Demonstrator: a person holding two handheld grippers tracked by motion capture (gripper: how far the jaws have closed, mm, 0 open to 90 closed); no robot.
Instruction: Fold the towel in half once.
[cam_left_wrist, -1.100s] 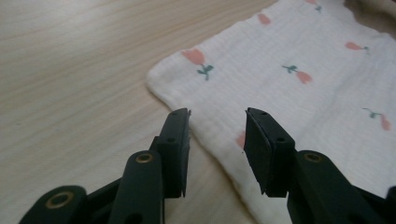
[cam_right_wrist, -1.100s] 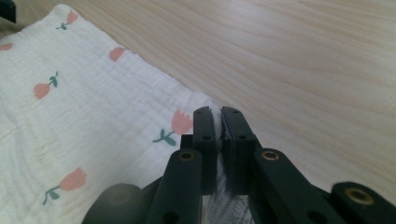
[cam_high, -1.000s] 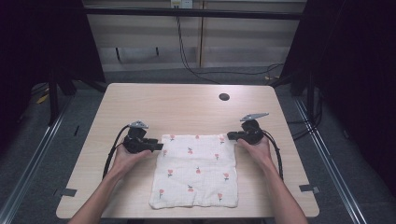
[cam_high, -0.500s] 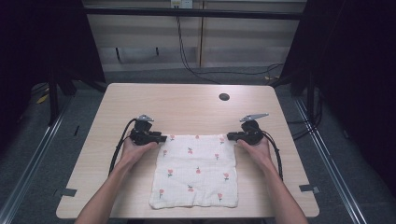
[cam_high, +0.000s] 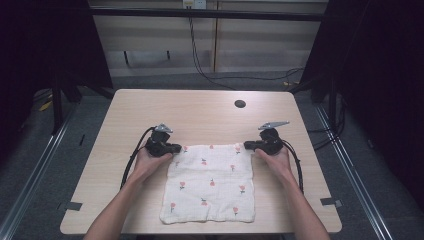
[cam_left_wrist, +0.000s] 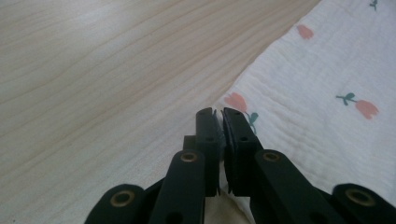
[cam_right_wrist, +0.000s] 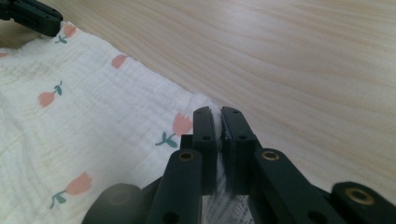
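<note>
A white cloth (cam_high: 210, 185) printed with small pink tulips lies flat on the wooden table (cam_high: 200, 112). My left gripper (cam_high: 177, 148) is at its far left corner. Its jaws have just been closing, and in the left gripper view they (cam_left_wrist: 219, 114) pinch the cloth's (cam_left_wrist: 317, 93) edge. My right gripper (cam_high: 246, 145) is at the far right corner. In the right gripper view it (cam_right_wrist: 218, 112) is shut on a fold of the cloth (cam_right_wrist: 93, 116), with the left gripper (cam_right_wrist: 32, 16) at the top left.
A dark round hole (cam_high: 240, 104) sits in the tabletop beyond the cloth. Grey tape marks (cam_high: 74, 205) (cam_high: 331, 202) lie near the front corners. Bare wood stretches behind both grippers. Cables trail across the floor past the far edge.
My left gripper slid right to the cloth's far left corner and its jaws came together on it. The right gripper and the cloth kept still.
</note>
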